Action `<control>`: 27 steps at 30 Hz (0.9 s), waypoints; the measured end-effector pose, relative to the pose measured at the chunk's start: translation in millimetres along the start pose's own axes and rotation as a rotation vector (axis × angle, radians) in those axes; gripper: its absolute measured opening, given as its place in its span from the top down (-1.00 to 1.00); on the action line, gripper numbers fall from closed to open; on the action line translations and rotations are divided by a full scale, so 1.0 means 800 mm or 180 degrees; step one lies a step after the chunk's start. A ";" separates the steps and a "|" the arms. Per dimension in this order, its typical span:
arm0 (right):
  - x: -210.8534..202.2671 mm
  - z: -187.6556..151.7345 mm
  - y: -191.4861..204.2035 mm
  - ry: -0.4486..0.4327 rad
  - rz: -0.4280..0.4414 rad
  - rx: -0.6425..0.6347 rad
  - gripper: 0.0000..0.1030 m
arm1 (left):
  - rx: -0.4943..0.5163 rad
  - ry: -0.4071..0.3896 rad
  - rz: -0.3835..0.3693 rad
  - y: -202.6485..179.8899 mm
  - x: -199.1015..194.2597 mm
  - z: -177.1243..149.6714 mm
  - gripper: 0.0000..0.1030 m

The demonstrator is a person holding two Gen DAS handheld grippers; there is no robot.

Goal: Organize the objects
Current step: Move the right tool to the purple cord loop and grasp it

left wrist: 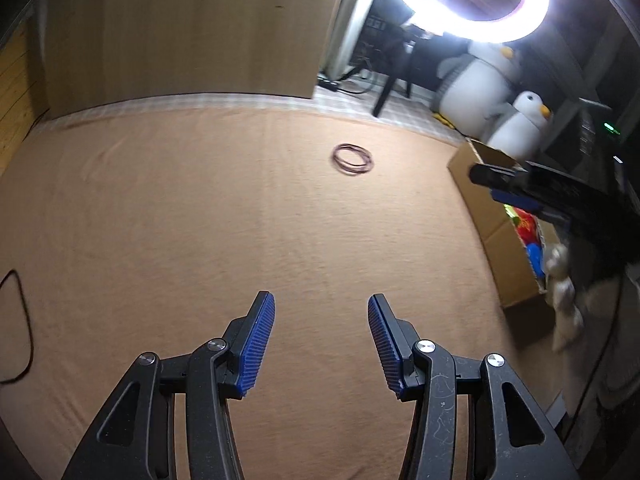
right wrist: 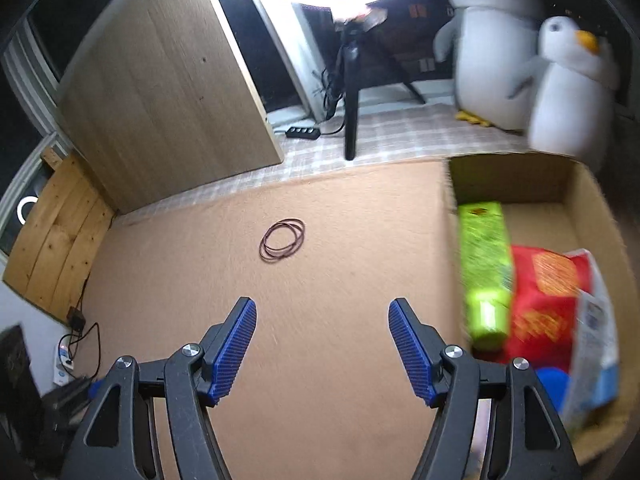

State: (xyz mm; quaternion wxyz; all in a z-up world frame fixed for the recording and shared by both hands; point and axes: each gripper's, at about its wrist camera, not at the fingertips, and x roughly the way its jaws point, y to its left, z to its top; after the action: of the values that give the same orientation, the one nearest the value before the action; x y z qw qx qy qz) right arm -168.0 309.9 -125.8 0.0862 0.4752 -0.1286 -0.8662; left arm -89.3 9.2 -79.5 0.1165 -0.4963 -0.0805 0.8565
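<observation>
A loop of thin dark rubber bands (left wrist: 352, 159) (right wrist: 282, 239) lies alone on the tan cloth (left wrist: 240, 220). At the right stands an open cardboard box (left wrist: 472, 184) (right wrist: 508, 178). It holds a green carton (right wrist: 484, 264), a red packet (right wrist: 544, 300) (left wrist: 526, 226), a white and blue bag (right wrist: 596, 360) and a blue item (right wrist: 554, 380). My left gripper (left wrist: 321, 298) hangs open over bare cloth, short of the bands. My right gripper (right wrist: 323, 303) is open too, nothing between its blue pads, just left of the box; its fingers (left wrist: 496, 174) show over the box in the left wrist view.
Behind the cloth stand a wooden panel (right wrist: 160, 100), a ring light on a tripod (right wrist: 351, 92) and a power strip (right wrist: 303, 133). Two plush penguins (right wrist: 492, 52) (right wrist: 568, 92) sit behind the box. A dark cable (left wrist: 24, 320) lies at the cloth's left edge.
</observation>
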 end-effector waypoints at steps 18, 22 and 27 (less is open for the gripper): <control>0.175 0.077 0.059 0.0721 -0.0232 -0.0155 -0.26 | -0.0410 -0.0010 0.0064 0.100 -0.015 -0.033 -0.09; 0.191 0.082 0.069 0.0789 -0.0421 -0.0308 -0.26 | -0.0486 -0.0008 0.0045 0.112 -0.014 -0.034 -0.09; 0.200 0.085 0.080 0.0866 -0.0588 -0.0493 -0.26 | -0.0551 -0.0029 0.0001 0.119 -0.010 -0.027 -0.09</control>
State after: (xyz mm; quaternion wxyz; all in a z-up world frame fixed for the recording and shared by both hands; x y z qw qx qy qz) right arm -309.2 215.1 -199.3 0.0592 0.5897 -0.0043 -0.8054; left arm -77.8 -84.3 -107.9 0.0727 -0.5007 -0.1547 0.8486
